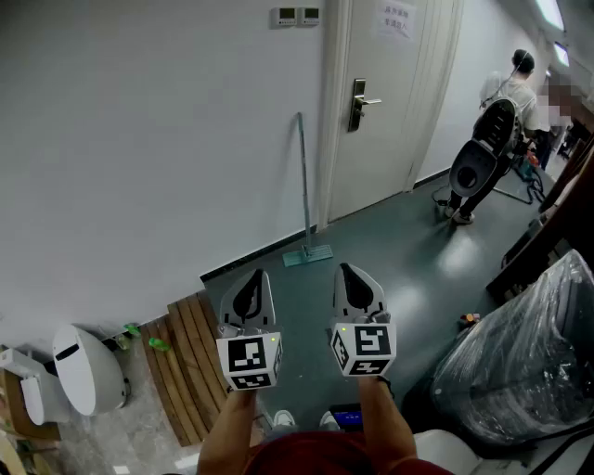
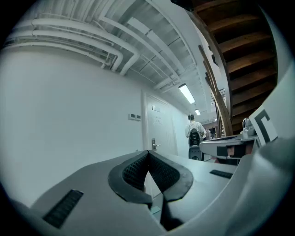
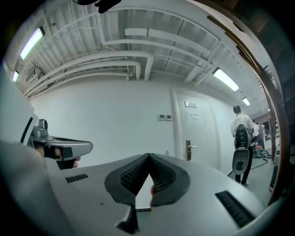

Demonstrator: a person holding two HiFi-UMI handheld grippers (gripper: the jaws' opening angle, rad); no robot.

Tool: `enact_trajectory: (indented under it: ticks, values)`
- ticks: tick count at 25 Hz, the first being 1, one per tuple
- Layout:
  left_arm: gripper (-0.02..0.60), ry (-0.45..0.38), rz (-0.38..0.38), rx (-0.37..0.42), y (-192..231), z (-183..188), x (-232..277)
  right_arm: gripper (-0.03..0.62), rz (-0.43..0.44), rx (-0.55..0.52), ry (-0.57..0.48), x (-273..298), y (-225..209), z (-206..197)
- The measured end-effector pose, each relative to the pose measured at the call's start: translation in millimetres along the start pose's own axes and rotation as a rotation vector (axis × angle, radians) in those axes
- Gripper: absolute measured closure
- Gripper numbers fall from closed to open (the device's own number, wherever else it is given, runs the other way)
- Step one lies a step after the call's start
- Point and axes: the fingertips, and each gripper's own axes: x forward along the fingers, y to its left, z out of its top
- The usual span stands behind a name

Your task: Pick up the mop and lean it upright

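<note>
Mop in head view leans upright against the white wall beside the door, well apart from left gripper and right gripper. Task looks done; next move is likely just backing off.
Left gripper view: jaws pressed together, empty.
Right gripper view: jaws likewise together, nothing held.
Door notice unreadable.

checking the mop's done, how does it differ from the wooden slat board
Pose: the mop stands upright, handle leaning on the wall; the wooden slat board lies flat on the floor. Look: the mop is a thin pole with a teal flat head; the board is wide brown slats. Both sit along the white wall.
</note>
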Motion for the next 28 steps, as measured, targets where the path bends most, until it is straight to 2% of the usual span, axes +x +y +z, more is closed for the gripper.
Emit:
enact_trajectory:
  ticks: [19,28]
  values:
    - [0.568,-0.019,-0.068,-0.012,50,3,18,0.578,-0.007,-0.008,-0.022,40,48,-1]
    - [0.568,-0.012,-0.074,-0.008,57,-7,50,0.579,-0.025,0.031,-0.032,72,31,-11]
